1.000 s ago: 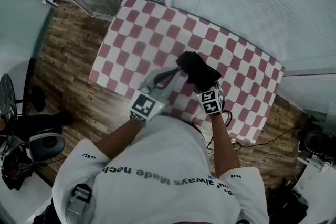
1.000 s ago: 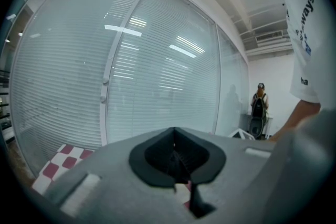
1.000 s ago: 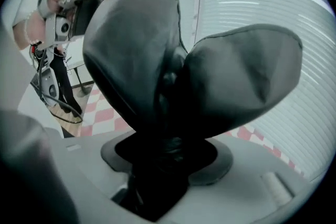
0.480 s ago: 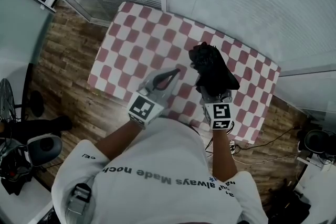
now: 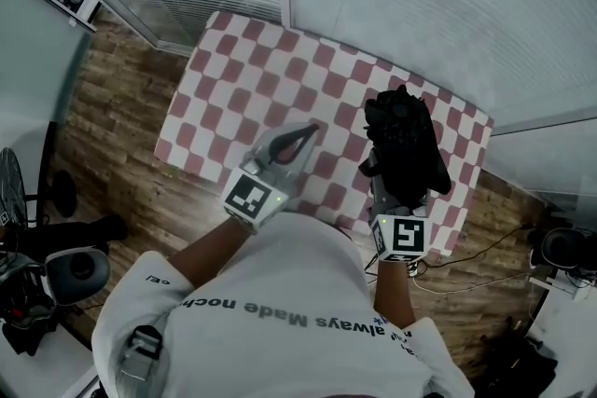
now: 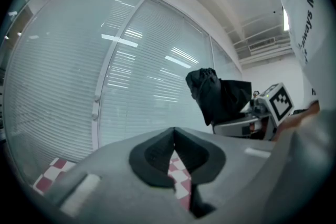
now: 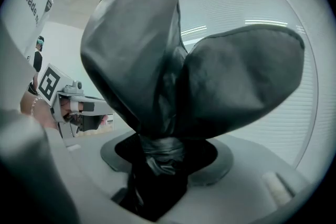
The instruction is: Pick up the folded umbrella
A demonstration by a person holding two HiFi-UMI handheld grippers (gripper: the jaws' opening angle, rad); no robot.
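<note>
The folded umbrella [image 5: 407, 143] is a black bundle of crumpled fabric, lifted above the red-and-white checked table [image 5: 244, 77]. My right gripper [image 5: 395, 187] is shut on its lower end, with the marker cube toward me. In the right gripper view the umbrella [image 7: 173, 76] fills the middle and its narrow wrapped part sits between the jaws of the right gripper [image 7: 161, 157]. My left gripper [image 5: 311, 130] hovers over the table's near middle, jaws shut and empty. In the left gripper view the left gripper [image 6: 174, 132] points level and the umbrella [image 6: 209, 93] hangs to the right.
Glass walls with white blinds [image 5: 420, 5] stand behind the table. Wooden floor [image 5: 112, 126] lies to the left, with a fan and dark gear [image 5: 37, 275] at lower left. Cables [image 5: 476, 261] run on the floor at right.
The right gripper has lifted the umbrella off the cloth and carried it to the right and toward me. The left gripper rose a little and stayed shut.
</note>
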